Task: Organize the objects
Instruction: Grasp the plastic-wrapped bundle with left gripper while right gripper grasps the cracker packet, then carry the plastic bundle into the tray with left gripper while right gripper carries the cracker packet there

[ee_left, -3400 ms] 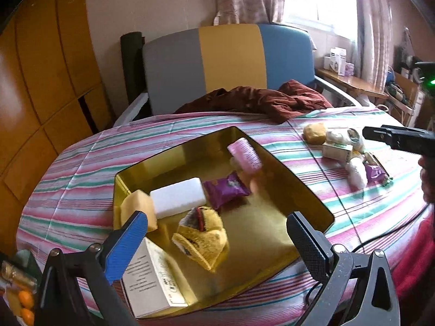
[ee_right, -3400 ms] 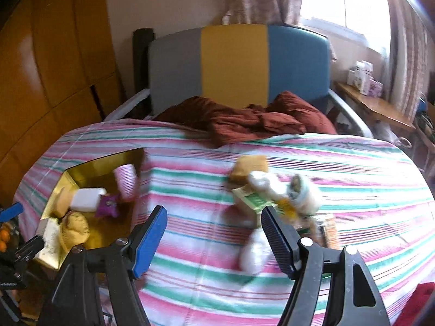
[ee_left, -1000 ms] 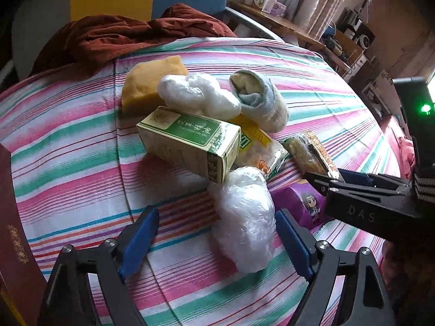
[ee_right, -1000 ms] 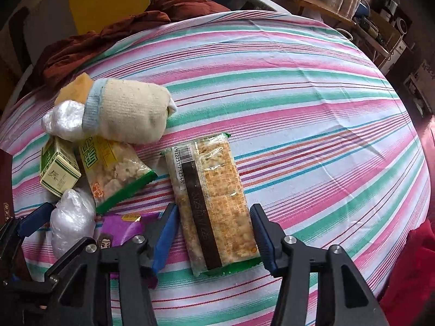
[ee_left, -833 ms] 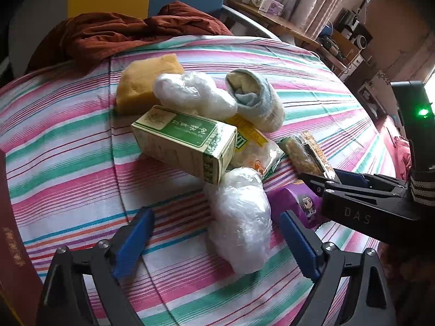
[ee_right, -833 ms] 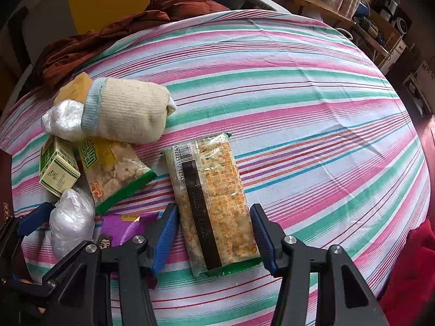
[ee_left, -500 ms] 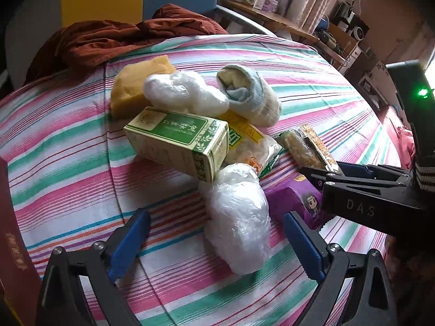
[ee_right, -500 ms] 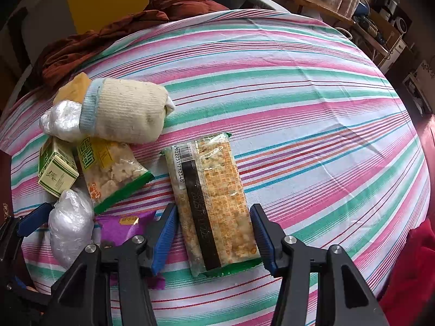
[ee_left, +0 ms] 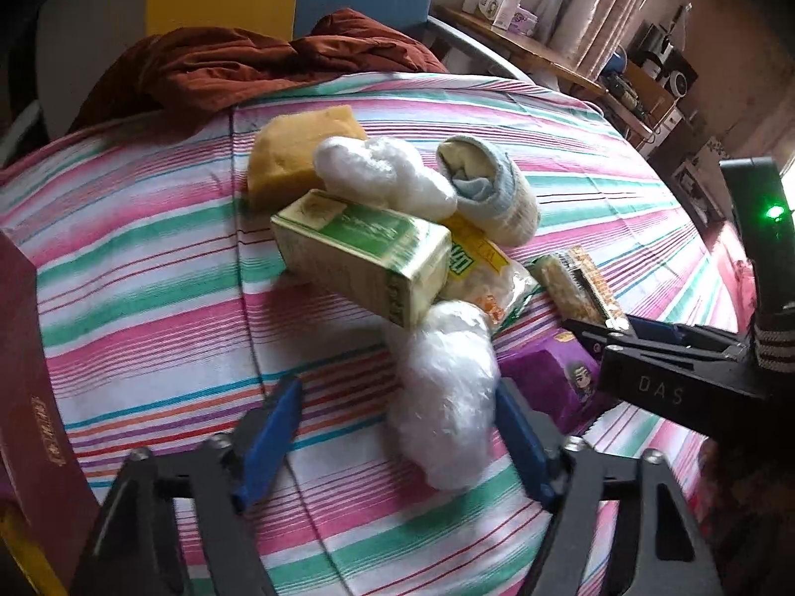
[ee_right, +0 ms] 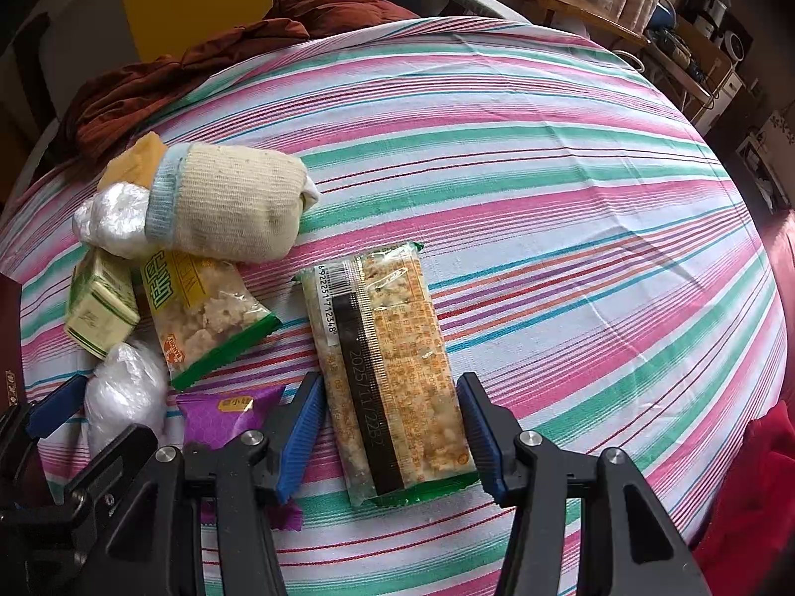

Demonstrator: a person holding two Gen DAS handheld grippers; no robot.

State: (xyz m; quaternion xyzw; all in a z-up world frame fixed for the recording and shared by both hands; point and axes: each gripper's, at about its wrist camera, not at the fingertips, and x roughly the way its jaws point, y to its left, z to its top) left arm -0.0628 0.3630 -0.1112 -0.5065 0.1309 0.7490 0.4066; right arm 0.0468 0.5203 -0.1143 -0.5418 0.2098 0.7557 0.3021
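Down at the bottom of the left wrist view, the left gripper straddles a white plastic wad on the striped cloth. Its jaws have just been closing; the right pad sits against the wad's side, while the left pad stands clear with bare cloth between, so nothing is clamped. Just above the wad, mid-frame, a green carton lies tilted, with a yellow sponge, a second wad and a rolled sock behind it. A yellow snack bag pokes out from under the carton, and a purple packet lies to the wad's right, beside the black body of the other gripper at the right edge.

In the right wrist view, the right gripper sits low centre, jaws partly open on either side of the lower end of a long cracker pack. The pads are near the pack's edges; I cannot tell whether they press it. The purple packet lies just left of the left finger, and the sock is at upper left. A dark red blanket is bunched along the cloth's top edge.
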